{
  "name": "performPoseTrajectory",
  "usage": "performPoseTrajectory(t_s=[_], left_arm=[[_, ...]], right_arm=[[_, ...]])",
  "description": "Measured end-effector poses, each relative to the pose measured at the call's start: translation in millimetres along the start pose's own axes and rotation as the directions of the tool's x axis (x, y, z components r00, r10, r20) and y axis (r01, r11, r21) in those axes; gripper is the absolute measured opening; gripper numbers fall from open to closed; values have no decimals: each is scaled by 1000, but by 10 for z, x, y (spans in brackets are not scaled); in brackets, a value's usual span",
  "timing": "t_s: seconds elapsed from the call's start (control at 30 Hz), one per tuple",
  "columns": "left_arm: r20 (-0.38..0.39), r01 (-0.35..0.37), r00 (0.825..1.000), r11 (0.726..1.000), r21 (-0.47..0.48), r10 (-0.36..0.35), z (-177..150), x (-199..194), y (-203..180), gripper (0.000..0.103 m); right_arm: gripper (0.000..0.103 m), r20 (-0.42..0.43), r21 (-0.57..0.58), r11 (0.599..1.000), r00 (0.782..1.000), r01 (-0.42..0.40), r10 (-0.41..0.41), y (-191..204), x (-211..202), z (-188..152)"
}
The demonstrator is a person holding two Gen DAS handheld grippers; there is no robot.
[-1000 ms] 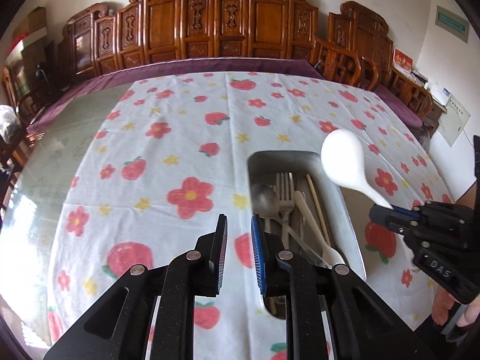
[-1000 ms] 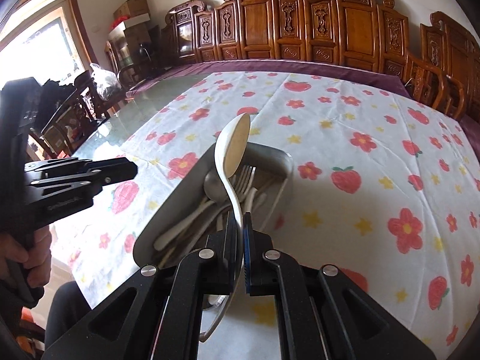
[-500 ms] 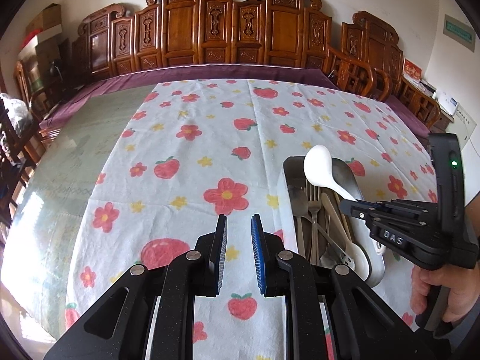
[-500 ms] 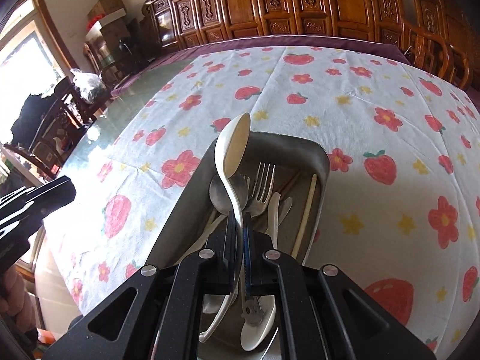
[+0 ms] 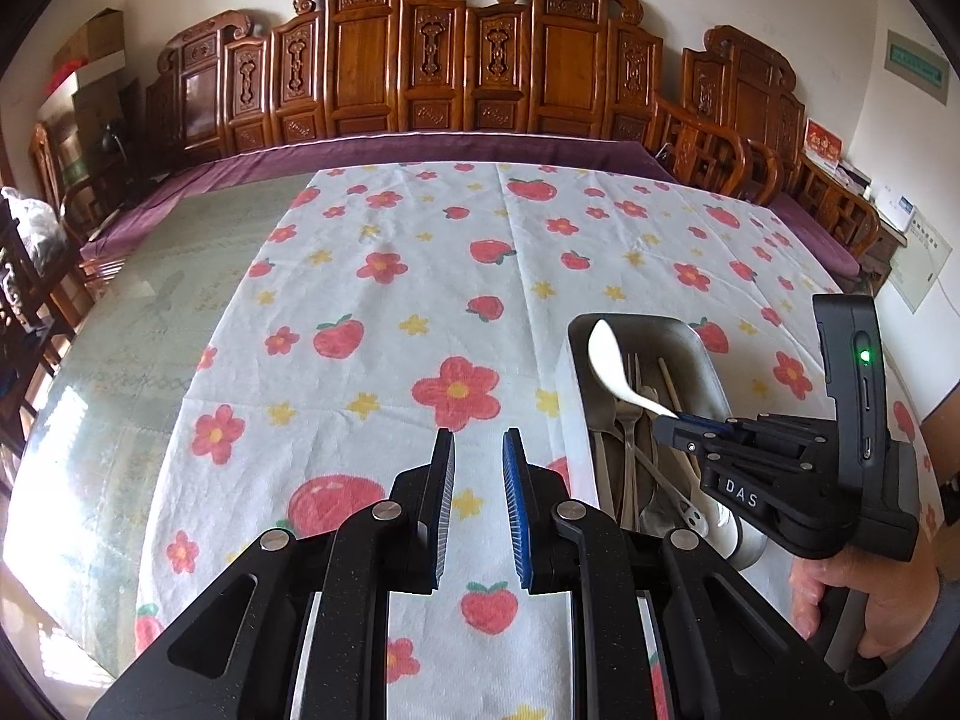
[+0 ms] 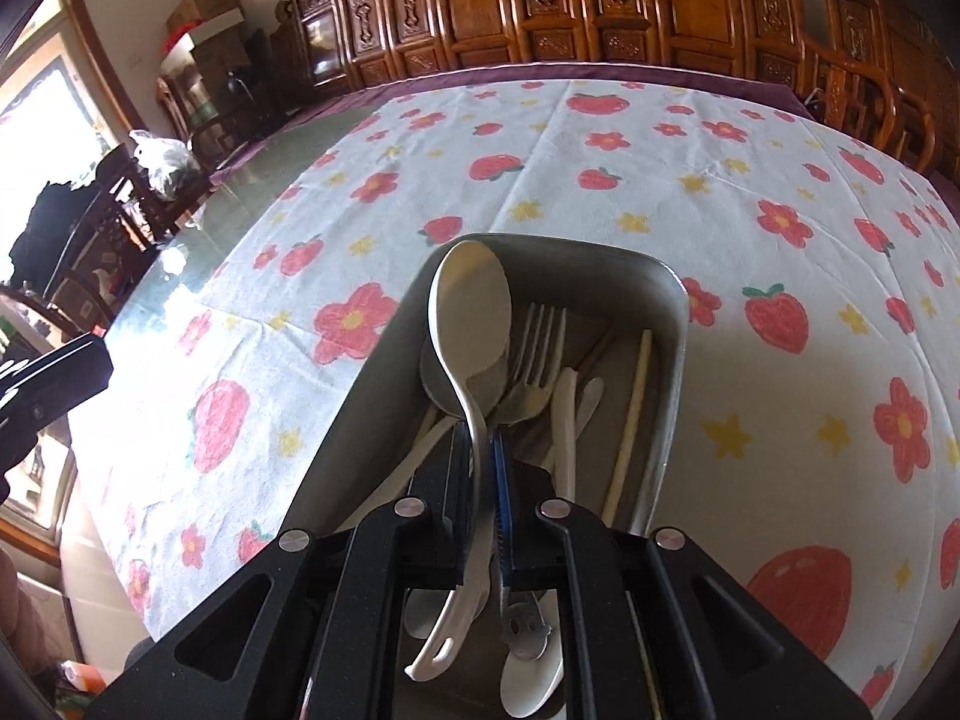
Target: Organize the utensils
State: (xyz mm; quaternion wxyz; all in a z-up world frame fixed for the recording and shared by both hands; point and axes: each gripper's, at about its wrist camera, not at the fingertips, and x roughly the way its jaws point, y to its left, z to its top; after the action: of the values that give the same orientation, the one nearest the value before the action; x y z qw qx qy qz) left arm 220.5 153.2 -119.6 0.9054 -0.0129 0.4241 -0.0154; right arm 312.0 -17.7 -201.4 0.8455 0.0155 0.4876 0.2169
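Opening around the white spoon [image 6: 471, 312] inside the tray [image 6: 672, 360], right claw [image 6: 480, 468]; left claw [image 5: 477, 498] narrow, empty.

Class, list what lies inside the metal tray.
Inside the metal tray: a fork, a chopstick, white spoons. The held white ladle and right gripper, jaws opening, cover the rest.

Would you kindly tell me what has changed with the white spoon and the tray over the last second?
The right hand-held gripper carried the white spoon down from above the metal tray until its bowl hangs just over the cutlery inside; its jaws are now opening, the handle between them. The left hand-held gripper stayed slightly open and empty over the tablecloth.
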Motion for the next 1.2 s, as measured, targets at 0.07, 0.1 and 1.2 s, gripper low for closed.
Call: performPoseTrajectory(t_s=[0.07, 0.1, 1.2], left_arm=[[0, -1, 1000, 1000, 0, 1, -2, -12, -5, 15], [0, -1, 1000, 1000, 0, 1, -2, -13, -5, 15], [127, 17, 992, 998, 65, -25, -376, -954, -1235, 95]], right_arm=[[15, 10, -13, 1000, 1000, -24, 24, 17, -29, -16], [20, 16, -21, 999, 999, -28, 28, 22, -50, -17], [100, 358, 37, 985, 918, 168, -170, -735, -2555, -1125]])
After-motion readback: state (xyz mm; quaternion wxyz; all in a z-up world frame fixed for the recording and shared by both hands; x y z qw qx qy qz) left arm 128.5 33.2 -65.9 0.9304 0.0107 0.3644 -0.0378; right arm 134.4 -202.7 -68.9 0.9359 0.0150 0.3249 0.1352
